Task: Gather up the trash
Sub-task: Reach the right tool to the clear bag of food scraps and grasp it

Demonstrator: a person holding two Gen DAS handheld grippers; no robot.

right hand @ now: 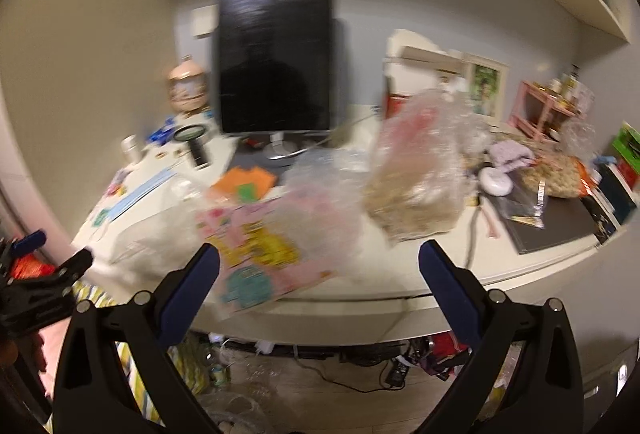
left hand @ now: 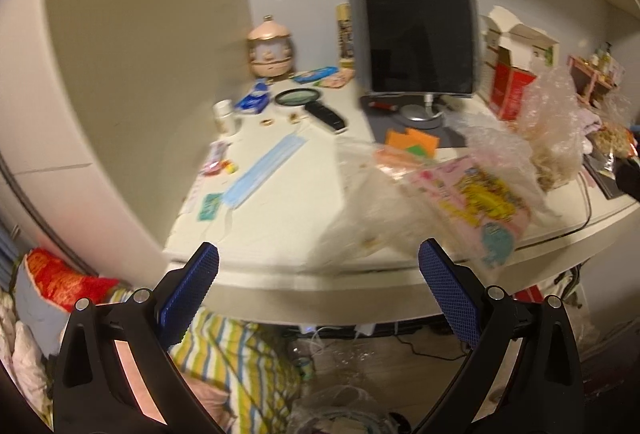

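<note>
My left tool [left hand: 319,266] is wide open and holds nothing; its two blue pads hang in the air just in front of the white surface [left hand: 280,218], not touching it. My right tool [right hand: 319,262] is wide open too, and empty, and it also floats just off the front edge. The trash sits in the middle of the surface: a pink and yellow crinkly wrapper [left hand: 476,202] lies at the front edge, between the pads of my right tool in that view [right hand: 256,254]. Soft clear plastic bags [right hand: 320,194] are piled on and around it, and a bigger clear bag with brown stuff inside [right hand: 416,186] stands just behind. A blue paper face mask [left hand: 264,170] lies flat on the left side, with bare white room beside it. A tall black screen on a silver stand [left hand: 416,14] stands at the back. The right side is crowded with a black flat pad [right hand: 560,222] and snack bags. Both views are blurry. In the right view I see my left tool low at the left edge [right hand: 44,286].
</note>
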